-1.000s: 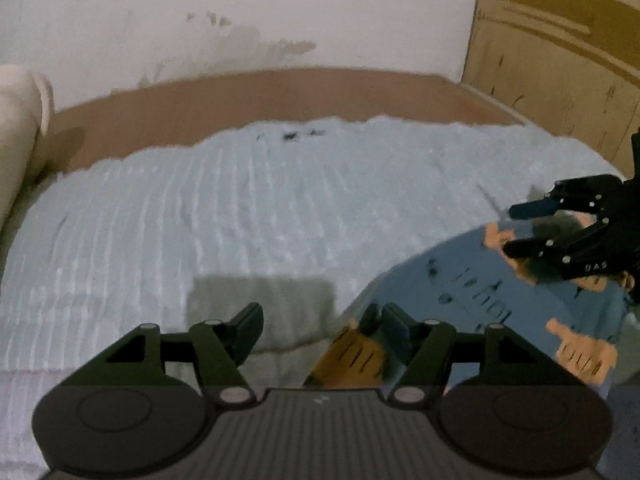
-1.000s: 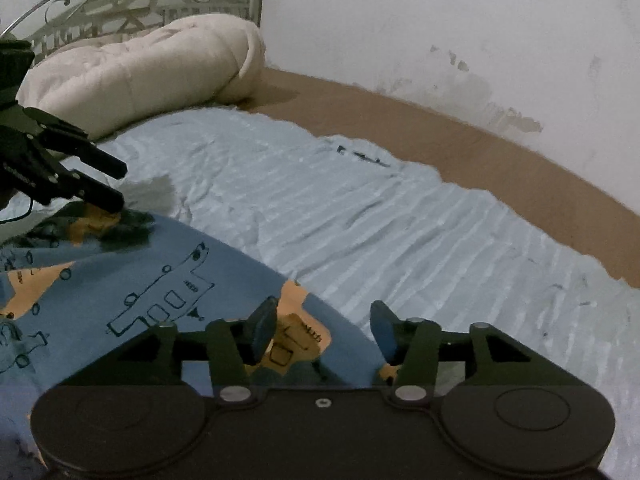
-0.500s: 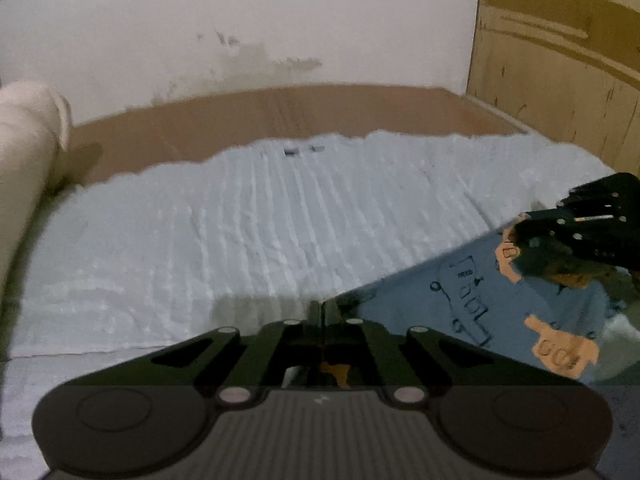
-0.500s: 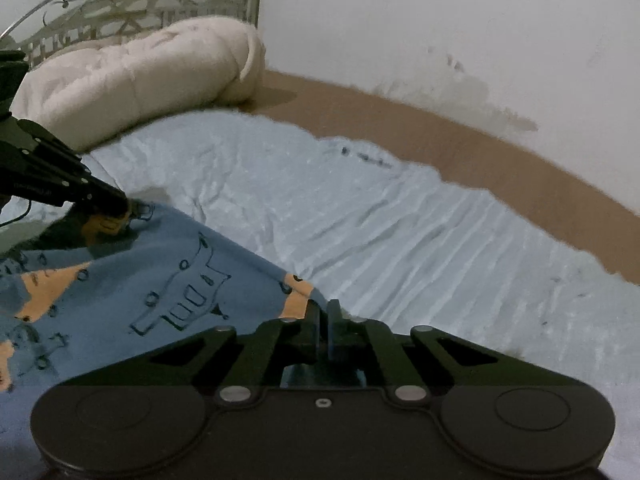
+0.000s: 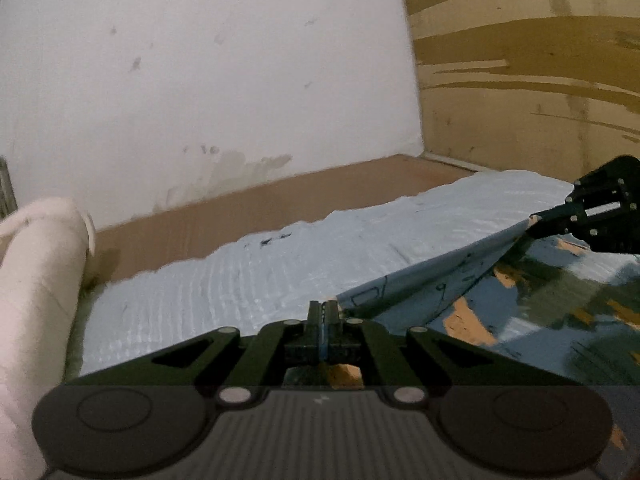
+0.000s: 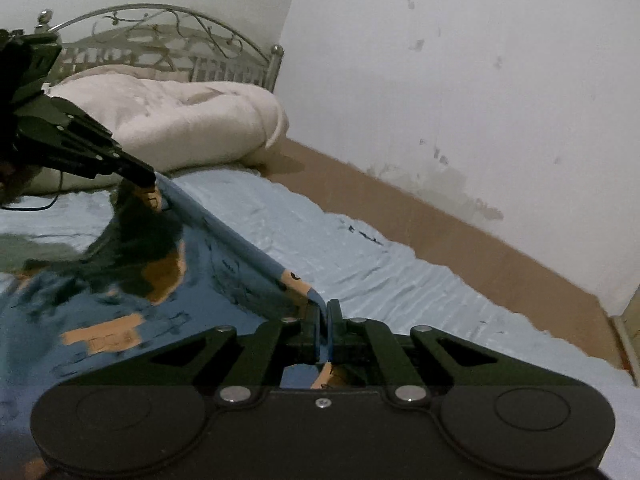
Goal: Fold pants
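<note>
Left gripper (image 5: 321, 312) jaws clamped on pants (image 5: 520, 304) edge. Right gripper (image 6: 325, 312) jaws clamped on same edge further along. Blue printed pants lifted taut between both, the rest draping onto the bed (image 6: 360, 264) with light-blue sheet. Cream duvet (image 6: 180, 120) by the headboard (image 6: 160, 40).

The pants (image 6: 132, 280) run off the lower left edge of the right wrist view, their print smeared by blur, and most of the cloth lies hidden under the right gripper (image 6: 325, 312). The rolled blanket (image 5: 36, 280) is cut off at the left edge.
</note>
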`<state>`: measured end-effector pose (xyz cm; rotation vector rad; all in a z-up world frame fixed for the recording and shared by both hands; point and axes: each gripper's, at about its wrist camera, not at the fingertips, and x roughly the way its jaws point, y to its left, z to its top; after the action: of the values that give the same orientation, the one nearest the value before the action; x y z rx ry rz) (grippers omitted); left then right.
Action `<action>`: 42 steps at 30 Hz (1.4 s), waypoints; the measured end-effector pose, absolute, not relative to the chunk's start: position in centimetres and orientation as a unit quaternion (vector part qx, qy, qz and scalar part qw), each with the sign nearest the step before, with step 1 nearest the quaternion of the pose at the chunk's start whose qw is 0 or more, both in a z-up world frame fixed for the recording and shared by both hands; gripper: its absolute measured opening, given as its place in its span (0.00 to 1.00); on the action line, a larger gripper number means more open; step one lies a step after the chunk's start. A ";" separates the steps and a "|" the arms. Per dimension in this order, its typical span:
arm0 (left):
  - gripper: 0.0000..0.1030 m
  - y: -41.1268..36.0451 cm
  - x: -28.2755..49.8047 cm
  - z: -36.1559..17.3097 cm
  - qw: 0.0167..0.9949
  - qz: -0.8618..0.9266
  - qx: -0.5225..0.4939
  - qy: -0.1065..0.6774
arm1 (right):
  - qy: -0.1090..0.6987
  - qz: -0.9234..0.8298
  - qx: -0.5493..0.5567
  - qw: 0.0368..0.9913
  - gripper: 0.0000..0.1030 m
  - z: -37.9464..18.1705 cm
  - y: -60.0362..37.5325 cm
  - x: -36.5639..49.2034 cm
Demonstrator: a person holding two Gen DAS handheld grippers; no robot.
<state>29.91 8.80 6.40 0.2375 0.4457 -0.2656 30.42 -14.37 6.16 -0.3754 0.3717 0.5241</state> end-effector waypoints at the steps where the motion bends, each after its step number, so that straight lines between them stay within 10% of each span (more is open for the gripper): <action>1: 0.00 8.5 29.0 6.4 0.960 -0.133 0.122 0.215 | 0.179 0.255 -0.183 0.932 0.01 6.3 -14.6 29.3; 42: 0.00 6.2 15.0 -3.5 0.939 -0.160 0.185 0.243 | 0.227 0.241 -0.304 0.893 0.00 -1.9 -11.4 9.9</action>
<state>15.00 6.16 -3.50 0.3780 0.4965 -0.3268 9.88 -11.36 -1.86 -0.6303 0.4707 0.4995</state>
